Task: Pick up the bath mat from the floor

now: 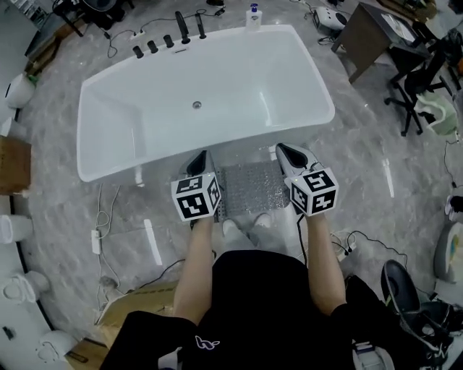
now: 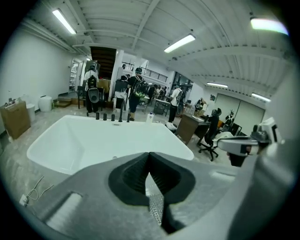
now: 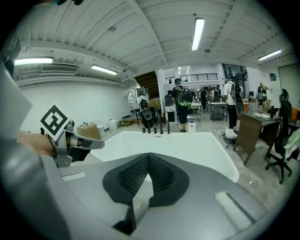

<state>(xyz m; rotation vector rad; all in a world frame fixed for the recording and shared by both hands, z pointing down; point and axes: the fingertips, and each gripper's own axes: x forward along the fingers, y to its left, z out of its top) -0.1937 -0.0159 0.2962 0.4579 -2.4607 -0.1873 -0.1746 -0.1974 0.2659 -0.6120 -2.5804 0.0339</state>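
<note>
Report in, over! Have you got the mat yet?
Left gripper shut, empty. Right gripper shut, empty. Mat on floor beside bathtub, not picked up. Person's shoes close to its near edge.

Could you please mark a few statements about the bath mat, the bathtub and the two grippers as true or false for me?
1. The bath mat lies on the floor in front of the bathtub. True.
2. The fingers of the left gripper stand wide apart. False: they are closed together with nothing between them.
3. A bottle stands at the bathtub's far end. True.
4. The right gripper holds the bath mat up. False: it is shut and empty; the bath mat lies flat on the floor.
</note>
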